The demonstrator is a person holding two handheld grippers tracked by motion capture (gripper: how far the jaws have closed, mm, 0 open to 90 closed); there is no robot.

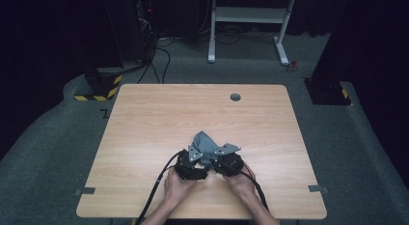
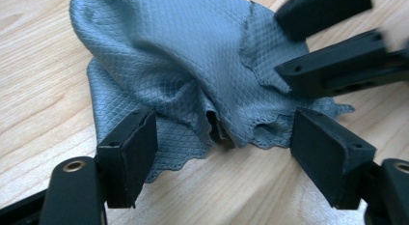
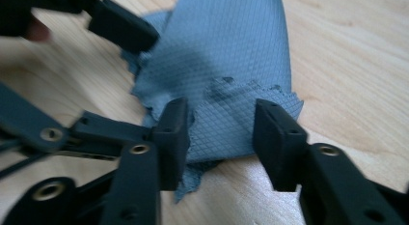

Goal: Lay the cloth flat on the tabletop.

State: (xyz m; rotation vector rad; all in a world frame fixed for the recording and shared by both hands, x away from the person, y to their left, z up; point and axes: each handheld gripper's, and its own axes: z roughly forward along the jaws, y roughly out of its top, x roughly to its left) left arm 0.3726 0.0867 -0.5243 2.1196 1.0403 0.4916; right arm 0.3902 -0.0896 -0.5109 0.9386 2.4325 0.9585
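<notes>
On the wooden table (image 1: 144, 119), low centre of frame, a crumpled grey cloth (image 1: 202, 140) lies between the wide-spread left gripper (image 2: 222, 143) and half-closed right gripper (image 3: 219, 133), ungripped.

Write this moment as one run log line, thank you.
left gripper: open at cloth | right gripper: open around cloth edge | table

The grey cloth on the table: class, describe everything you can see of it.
The grey cloth looks like thin woven fabric with a fine diamond pattern and a wavy, scalloped hem. It lies crumpled and partly folded on the wooden table, near the person's edge, one part raised in a peak. It sits between the open left gripper jaws and the right gripper jaws.
</notes>
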